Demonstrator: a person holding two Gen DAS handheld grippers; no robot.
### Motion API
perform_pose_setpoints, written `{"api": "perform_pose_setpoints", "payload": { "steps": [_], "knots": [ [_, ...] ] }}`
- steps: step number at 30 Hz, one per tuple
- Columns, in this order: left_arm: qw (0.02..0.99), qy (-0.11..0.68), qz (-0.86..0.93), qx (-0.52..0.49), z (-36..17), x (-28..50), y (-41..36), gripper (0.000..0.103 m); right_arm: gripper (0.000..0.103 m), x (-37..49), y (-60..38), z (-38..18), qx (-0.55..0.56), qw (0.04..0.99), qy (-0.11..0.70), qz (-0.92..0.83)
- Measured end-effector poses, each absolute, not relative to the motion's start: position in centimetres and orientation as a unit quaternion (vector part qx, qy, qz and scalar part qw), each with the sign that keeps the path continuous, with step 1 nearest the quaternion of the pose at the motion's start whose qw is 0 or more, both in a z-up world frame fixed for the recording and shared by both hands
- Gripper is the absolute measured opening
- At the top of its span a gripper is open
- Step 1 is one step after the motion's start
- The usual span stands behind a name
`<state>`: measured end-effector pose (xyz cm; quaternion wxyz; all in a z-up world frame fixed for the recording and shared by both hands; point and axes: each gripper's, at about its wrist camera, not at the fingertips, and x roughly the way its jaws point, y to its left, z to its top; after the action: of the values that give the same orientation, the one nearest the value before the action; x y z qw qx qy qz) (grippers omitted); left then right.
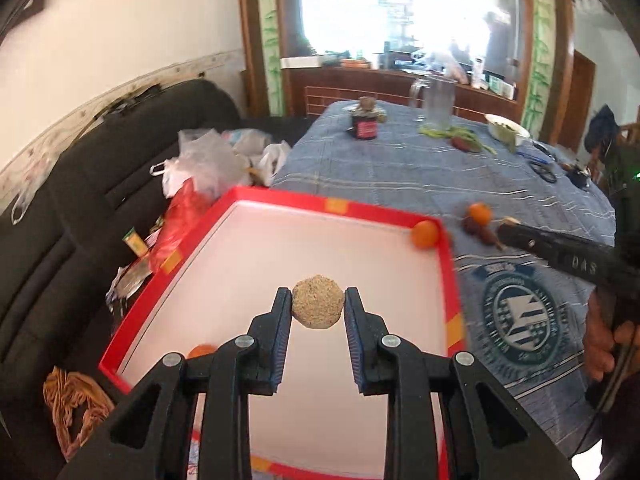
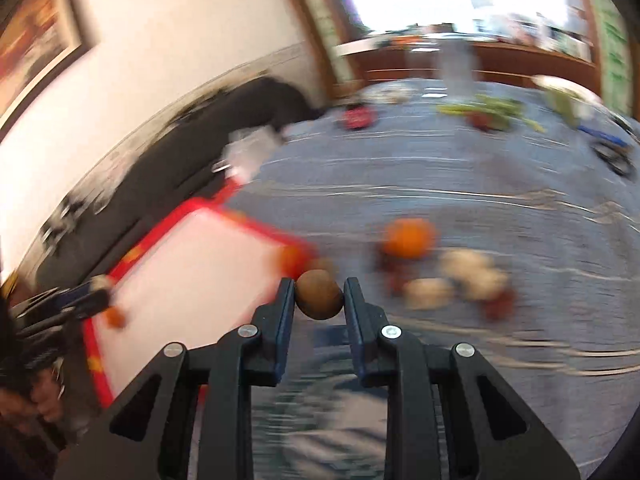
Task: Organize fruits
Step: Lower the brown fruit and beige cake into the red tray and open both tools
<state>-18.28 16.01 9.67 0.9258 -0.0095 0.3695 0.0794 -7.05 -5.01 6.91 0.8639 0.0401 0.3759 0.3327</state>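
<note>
My left gripper (image 1: 318,307) is shut on a rough tan round fruit (image 1: 318,306), held over the white floor of a red-rimmed tray (image 1: 384,211). An orange (image 1: 425,234) rests in the tray's far right corner, and another orange (image 1: 201,351) peeks out beside my left finger. My right gripper (image 2: 319,295) is shut on a smooth brown round fruit (image 2: 319,295), just right of the tray's corner (image 2: 256,227); this view is motion-blurred. On the cloth beyond lie an orange (image 2: 409,237), pale lumps (image 2: 466,266) and dark reddish pieces (image 2: 498,304). The right gripper (image 1: 505,232) shows in the left wrist view too.
A blue checked tablecloth (image 1: 400,168) covers the table. At the back stand a dark jar (image 1: 364,126), a clear pitcher (image 1: 438,102), a white bowl (image 1: 506,128) and green vegetables (image 1: 460,136). A black sofa (image 1: 100,184) with plastic bags (image 1: 208,160) lies left. A hand (image 1: 602,340) grips the right tool.
</note>
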Motion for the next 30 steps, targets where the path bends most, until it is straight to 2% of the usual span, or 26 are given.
{"api": "perform_pose_setpoints", "payload": {
  "steps": [9, 15, 23, 24, 26, 27, 28, 30],
  "knots": [
    [0.921, 0.38, 0.083, -0.023, 7.4, -18.9, 17.7, 0.026, 0.028, -11.3, 5.7, 5.2, -0.039, 0.824, 0.407, 0.392],
    [0.917, 0.385, 0.098, -0.022, 6.2, -18.9, 18.3, 0.026, 0.028, -11.2, 7.1, 3.1, -0.066, 0.815, 0.435, 0.378],
    [0.909, 0.399, 0.114, -0.04, 5.5, -19.0, 18.7, 0.028, 0.028, -10.8, 7.7, 3.0, -0.081, 0.808, 0.447, 0.375],
    [0.911, 0.393, 0.121, -0.035, 5.8, -19.4, 18.7, 0.033, 0.032, -10.7, 7.6, 3.2, -0.082, 0.807, 0.449, 0.376],
    [0.915, 0.378, 0.139, -0.029, 6.8, -20.3, 18.9, 0.05, 0.041, -10.7, 7.5, 3.9, -0.082, 0.808, 0.446, 0.376],
    [0.917, 0.368, 0.154, -0.029, 7.4, -20.9, 19.1, 0.061, 0.046, -10.9, 7.4, 4.5, -0.081, 0.81, 0.44, 0.379],
    [0.918, 0.359, 0.167, -0.027, 7.8, -21.5, 19.4, 0.068, 0.048, -11.2, 7.4, 5.1, -0.081, 0.81, 0.433, 0.386],
    [0.919, 0.344, 0.191, -0.021, 8.7, -22.6, 19.8, 0.071, 0.049, -12.3, 7.7, 7.0, -0.091, 0.815, 0.407, 0.402]
  ]
}}
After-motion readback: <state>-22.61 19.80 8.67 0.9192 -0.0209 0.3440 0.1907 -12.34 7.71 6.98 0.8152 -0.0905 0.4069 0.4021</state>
